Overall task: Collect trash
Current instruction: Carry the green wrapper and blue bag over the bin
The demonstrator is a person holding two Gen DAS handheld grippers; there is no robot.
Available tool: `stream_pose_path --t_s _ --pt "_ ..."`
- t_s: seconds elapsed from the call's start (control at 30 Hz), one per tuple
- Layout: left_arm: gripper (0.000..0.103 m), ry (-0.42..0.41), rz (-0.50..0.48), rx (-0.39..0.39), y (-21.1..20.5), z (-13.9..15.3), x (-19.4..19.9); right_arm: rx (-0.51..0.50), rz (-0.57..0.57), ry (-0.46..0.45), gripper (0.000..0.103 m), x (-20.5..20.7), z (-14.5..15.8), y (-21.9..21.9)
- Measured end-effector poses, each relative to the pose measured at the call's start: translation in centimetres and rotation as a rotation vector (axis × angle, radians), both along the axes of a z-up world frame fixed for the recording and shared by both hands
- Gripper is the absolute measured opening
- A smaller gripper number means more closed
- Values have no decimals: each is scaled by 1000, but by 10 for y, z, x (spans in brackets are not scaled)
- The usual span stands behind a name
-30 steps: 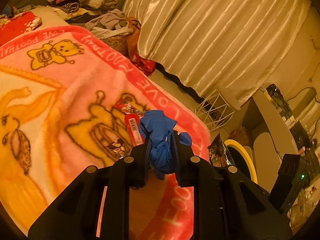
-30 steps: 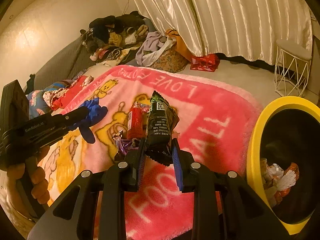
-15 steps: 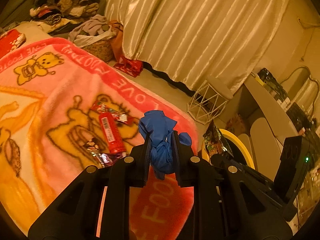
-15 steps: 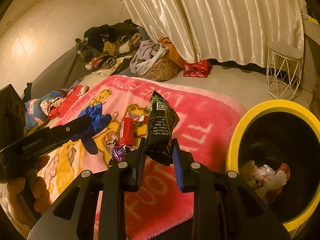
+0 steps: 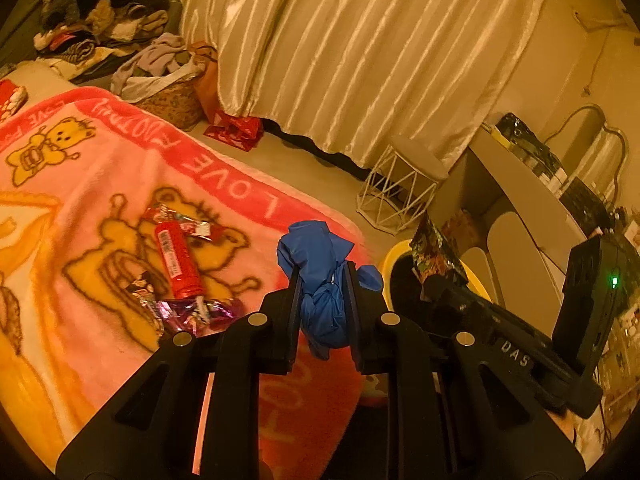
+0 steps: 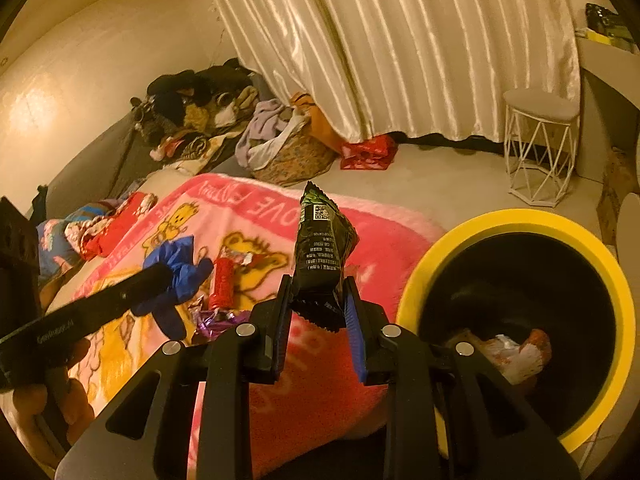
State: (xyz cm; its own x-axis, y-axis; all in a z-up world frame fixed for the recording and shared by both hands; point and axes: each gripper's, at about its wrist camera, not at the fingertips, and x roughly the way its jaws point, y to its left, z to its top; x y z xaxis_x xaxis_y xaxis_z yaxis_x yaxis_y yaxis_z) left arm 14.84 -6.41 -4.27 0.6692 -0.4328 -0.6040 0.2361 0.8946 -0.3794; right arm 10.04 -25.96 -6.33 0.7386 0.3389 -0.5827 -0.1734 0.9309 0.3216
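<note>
My left gripper (image 5: 322,280) is shut on a crumpled blue glove (image 5: 320,256), held above the pink blanket's (image 5: 100,168) near edge. The glove (image 6: 176,268) and the left gripper (image 6: 160,276) also show at the left of the right wrist view. My right gripper (image 6: 318,292) is shut on a dark green snack packet (image 6: 322,252), which stands upright just left of the yellow-rimmed black bin (image 6: 624,300). The bin (image 5: 394,254) holds crumpled wrappers (image 6: 516,354). A red tube (image 5: 176,256) and shiny purple wrappers (image 5: 188,312) lie on the blanket.
A white wire stool (image 6: 538,148) stands on the floor beyond the bin, by the curtain (image 6: 400,40). A basket of clothes (image 6: 288,148) and a red bag (image 6: 366,152) sit past the blanket. A person's hand (image 6: 48,396) holds the left gripper's handle.
Both grippers have swung right, towards the bin, each keeping its hold. The bin now fills more of the right wrist view, and the red tube has slid left in the left wrist view.
</note>
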Motion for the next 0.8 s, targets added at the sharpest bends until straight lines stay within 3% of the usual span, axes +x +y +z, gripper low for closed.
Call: stream_pose_path --t_s 0.8 --pt "15 -25 -138 64 -70 1 1 33 -183 -24 24 -6 -1 -77"
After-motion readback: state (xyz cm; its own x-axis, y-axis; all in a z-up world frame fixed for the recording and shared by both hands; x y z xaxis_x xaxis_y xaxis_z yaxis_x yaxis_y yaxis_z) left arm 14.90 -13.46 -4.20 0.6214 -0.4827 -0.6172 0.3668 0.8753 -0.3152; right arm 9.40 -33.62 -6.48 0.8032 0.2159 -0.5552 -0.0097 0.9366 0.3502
